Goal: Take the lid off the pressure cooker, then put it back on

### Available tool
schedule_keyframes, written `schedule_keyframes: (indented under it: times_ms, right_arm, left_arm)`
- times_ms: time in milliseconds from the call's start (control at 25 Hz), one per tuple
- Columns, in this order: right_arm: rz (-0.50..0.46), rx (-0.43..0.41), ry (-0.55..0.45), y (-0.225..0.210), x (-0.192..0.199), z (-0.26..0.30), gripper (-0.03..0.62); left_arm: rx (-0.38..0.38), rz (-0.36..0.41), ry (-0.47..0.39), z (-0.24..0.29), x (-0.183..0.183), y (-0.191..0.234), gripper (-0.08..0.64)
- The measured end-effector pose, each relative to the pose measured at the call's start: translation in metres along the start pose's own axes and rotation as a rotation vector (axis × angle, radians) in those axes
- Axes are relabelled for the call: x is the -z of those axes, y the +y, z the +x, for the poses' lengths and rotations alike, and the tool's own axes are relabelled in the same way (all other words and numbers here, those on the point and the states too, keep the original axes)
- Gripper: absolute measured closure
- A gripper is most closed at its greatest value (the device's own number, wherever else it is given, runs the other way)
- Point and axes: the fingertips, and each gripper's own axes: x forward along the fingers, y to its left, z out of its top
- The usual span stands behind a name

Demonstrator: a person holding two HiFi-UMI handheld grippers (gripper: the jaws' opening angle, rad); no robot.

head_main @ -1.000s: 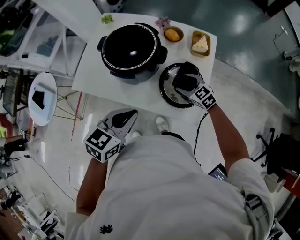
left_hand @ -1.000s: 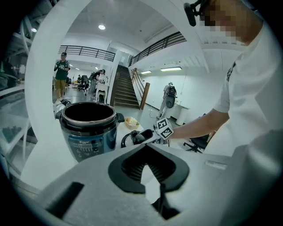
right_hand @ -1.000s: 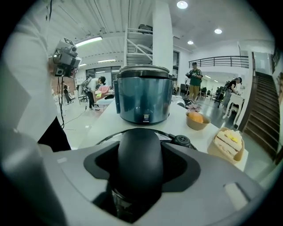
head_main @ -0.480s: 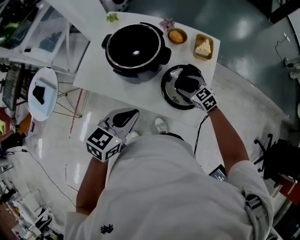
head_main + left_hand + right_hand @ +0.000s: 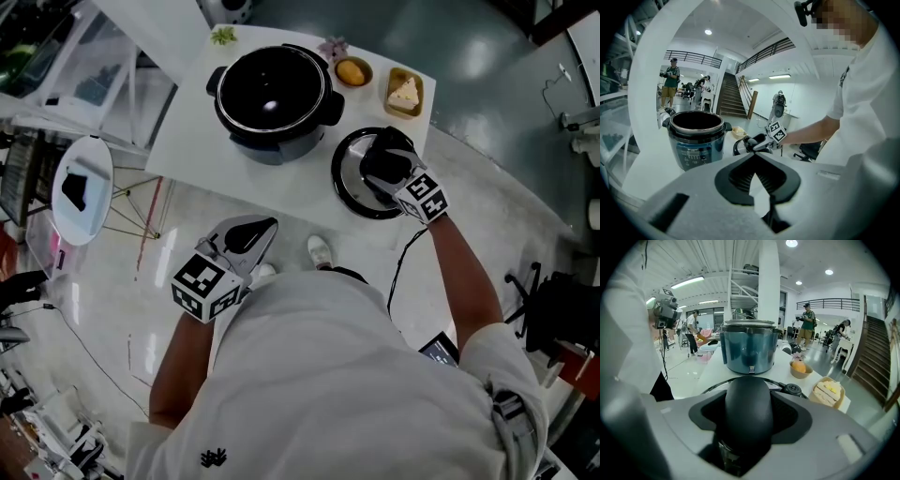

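Observation:
The black and blue pressure cooker (image 5: 274, 89) stands open on the white table (image 5: 244, 178), its pot dark inside. Its round lid (image 5: 349, 187) is to the cooker's right, near the table's front edge. My right gripper (image 5: 389, 164) is shut on the lid's black handle (image 5: 747, 413), which fills the space between the jaws in the right gripper view. The cooker (image 5: 750, 350) stands just beyond it. My left gripper (image 5: 248, 234) is held off the table close to the person's body, shut with nothing in it. From there it faces the cooker (image 5: 696, 136) and the lid (image 5: 739, 145).
Behind the lid sit a small bowl with an orange fruit (image 5: 351, 71) and a tray with a piece of cake (image 5: 405, 92). A small flower (image 5: 330, 45) and a green sprig (image 5: 222, 36) lie at the table's far edge. A round white stand (image 5: 82, 192) is left of the table.
The right gripper and the lid have shifted slightly to the right in the head view, staying shut on the handle. The left gripper has stayed where it was.

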Motion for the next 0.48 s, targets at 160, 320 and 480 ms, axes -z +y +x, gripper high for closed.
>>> schedule_keyframes:
  times_ms: [160, 320, 480]
  right_arm:
    - [0.017, 0.017, -0.002, 0.002, -0.008, -0.022, 0.301]
    - [0.038, 0.028, -0.003, 0.006, -0.019, -0.048, 0.301]
    - [0.039, 0.036, -0.003, 0.013, -0.036, -0.074, 0.3]
  left_arm:
    - [0.025, 0.015, -0.006, -0.005, -0.001, -0.001, 0.552]
    - [0.056, 0.032, -0.018, -0.008, -0.002, -0.003, 0.552]
    - [0.086, 0.052, -0.028, -0.01, -0.003, -0.007, 0.552]
